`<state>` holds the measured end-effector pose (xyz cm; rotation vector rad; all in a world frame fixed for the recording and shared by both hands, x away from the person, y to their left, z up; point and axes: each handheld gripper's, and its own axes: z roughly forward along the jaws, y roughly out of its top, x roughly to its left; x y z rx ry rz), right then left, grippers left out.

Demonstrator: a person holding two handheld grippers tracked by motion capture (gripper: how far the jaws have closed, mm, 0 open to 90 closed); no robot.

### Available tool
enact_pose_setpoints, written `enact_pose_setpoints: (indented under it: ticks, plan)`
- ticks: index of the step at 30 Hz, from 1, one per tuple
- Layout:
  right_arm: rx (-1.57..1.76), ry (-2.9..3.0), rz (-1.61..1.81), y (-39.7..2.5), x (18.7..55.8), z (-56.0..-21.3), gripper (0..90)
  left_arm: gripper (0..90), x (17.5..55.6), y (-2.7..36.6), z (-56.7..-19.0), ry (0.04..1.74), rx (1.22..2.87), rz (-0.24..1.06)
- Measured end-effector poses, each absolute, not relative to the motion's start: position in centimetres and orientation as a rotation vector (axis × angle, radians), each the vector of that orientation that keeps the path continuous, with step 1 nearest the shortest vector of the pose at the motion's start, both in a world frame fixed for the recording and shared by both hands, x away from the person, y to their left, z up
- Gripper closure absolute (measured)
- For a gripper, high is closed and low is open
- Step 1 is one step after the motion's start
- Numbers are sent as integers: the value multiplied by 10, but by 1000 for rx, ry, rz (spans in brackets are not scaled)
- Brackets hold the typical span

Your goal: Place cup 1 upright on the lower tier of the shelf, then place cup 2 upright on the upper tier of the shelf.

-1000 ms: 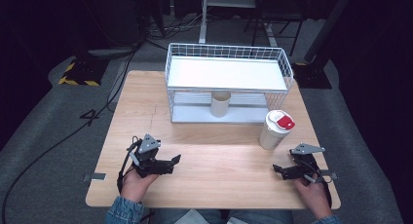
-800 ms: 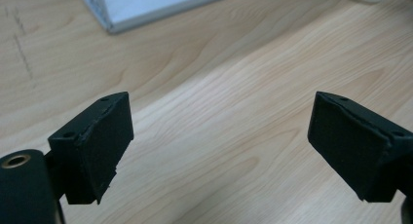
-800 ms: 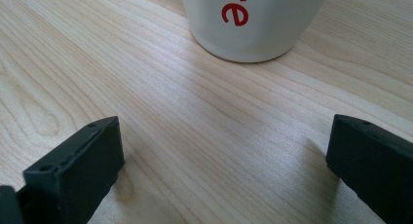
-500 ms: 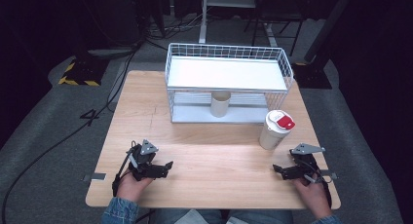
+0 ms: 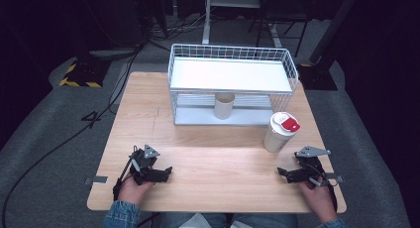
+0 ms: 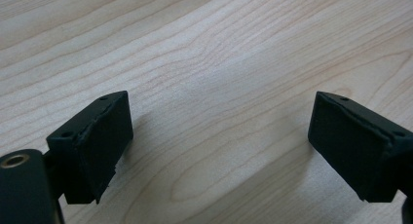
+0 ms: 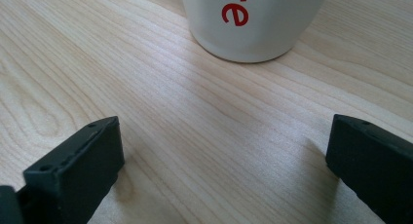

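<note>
A person sat at a wooden table (image 5: 208, 153) holding a two-jaw gripper in each hand, both resting low near the front edge. The right gripper (image 5: 289, 173) lay at about five o'clock on the tabletop, its jaws spread wide and empty. The left gripper (image 5: 161, 174) lay at about seven o'clock, jaws also spread wide with nothing but bare wood between them.

The nearest object to the right gripper was a white cup (image 5: 279, 134) with a lid bearing a red tab, standing at about three o'clock, just in front of a white wire rack (image 5: 233, 84). In the right gripper view the cup's base (image 7: 253, 24) with red lettering sat ahead of the jaws, apart from them.

Judging from this, no handling had begun: the cup was untouched and any grasp was yet to come. The cup stood upright, its long axis vertical, lid facing up. A second, open beige cup (image 5: 224, 105) stood upright on the rack's lower level, at about twelve o'clock
</note>
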<state>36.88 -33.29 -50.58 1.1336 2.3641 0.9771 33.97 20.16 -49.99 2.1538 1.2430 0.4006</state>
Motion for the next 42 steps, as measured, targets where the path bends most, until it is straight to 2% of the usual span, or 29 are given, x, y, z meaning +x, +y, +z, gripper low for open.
enact_pose_setpoints:
  ticks: [8, 30, 42]
  plan:
    - [1134, 2364, 977, -333, 369, -506, 3, 31, 339, 205, -506, 1223, 2125, 429]
    - [1152, 2355, 972, -333, 368, -506, 3, 30, 343, 203, -506, 1259, 2107, 447]
    - [1163, 2325, 995, -337, 363, -499, 44, 30, 343, 204, -506, 1247, 2111, 444]
